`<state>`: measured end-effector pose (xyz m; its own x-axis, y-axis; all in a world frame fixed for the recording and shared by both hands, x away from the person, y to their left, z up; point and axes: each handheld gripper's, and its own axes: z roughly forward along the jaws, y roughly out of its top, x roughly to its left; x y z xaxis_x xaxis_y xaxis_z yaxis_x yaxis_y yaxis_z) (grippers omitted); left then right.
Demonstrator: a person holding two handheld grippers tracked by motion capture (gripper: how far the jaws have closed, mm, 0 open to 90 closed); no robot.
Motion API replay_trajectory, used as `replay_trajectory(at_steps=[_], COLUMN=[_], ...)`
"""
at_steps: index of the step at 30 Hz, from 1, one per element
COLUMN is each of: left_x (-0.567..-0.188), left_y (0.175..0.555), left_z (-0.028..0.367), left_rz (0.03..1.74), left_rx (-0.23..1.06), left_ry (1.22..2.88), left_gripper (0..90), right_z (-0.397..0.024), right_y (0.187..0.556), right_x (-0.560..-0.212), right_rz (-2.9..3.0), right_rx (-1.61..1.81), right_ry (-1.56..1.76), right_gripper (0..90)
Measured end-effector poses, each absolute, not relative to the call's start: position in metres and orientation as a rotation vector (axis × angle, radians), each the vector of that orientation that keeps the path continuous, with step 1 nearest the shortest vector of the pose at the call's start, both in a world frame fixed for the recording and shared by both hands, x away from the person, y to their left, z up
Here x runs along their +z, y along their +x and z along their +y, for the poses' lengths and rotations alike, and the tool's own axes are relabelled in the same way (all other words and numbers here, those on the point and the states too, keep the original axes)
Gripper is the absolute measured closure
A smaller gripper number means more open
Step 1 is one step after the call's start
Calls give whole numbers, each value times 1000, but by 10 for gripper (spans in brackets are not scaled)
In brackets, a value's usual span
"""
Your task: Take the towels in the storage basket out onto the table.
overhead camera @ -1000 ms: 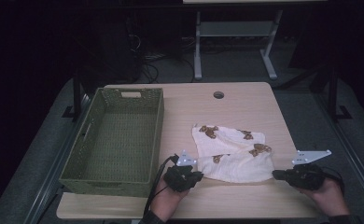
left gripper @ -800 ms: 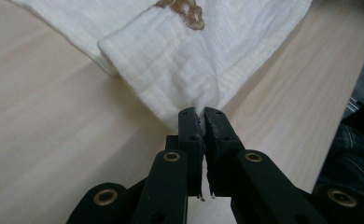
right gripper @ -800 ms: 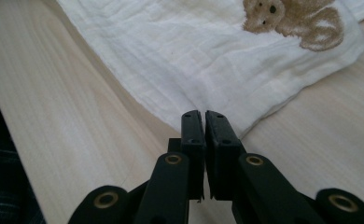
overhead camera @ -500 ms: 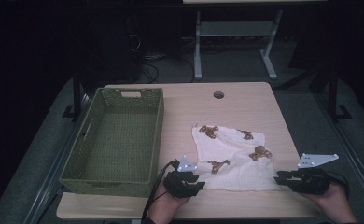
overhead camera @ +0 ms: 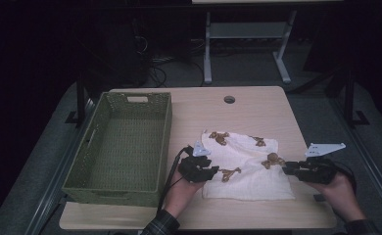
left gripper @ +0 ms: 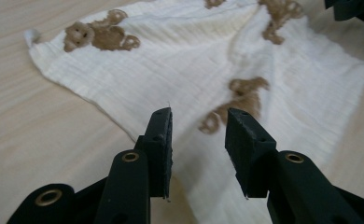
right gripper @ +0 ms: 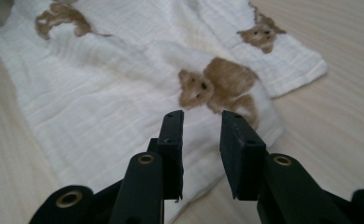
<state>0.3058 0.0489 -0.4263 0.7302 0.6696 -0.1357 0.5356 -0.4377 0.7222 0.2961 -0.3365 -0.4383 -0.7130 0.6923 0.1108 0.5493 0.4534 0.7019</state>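
- On the light wooden table (overhead camera: 257, 110), a white muslin cloth printed with brown teddy bears (overhead camera: 245, 164) lay spread flat, right of centre near the front edge.
- Left gripper (overhead camera: 213, 171) sat at the cloth's left edge; its jaws stood apart with nothing pinched. They had just been opening, cloth (left gripper: 203, 60) lying beyond and beneath the tips, not clamped.
- Right gripper (overhead camera: 288, 169) sat at the cloth's right edge, jaws likewise parted and gripping nothing. In the right gripper view the cloth (right gripper: 115, 88) lay under the tips, a bear print (right gripper: 220, 84) just ahead.
- Both hands (overhead camera: 181, 188) held the grippers low over the table.
- Green woven basket (overhead camera: 123, 142) stood left of the cloth, apart from it, near the left gripper.
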Motion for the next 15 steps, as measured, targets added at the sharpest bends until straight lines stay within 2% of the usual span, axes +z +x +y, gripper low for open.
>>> replay_trajectory(at_steps=[9, 15], left_x=[-431, -436], left_y=[345, 361], left_z=[47, 45], left_rz=[966, 993], left_rx=[230, 285], left_ry=[2130, 2140], left_gripper=[611, 611], right_z=[-332, -329], right_y=[331, 349], right_x=[-438, -436], right_rz=[2498, 2481], right_rx=[1118, 1098], right_ry=[1097, 1096], right_gripper=[695, 699])
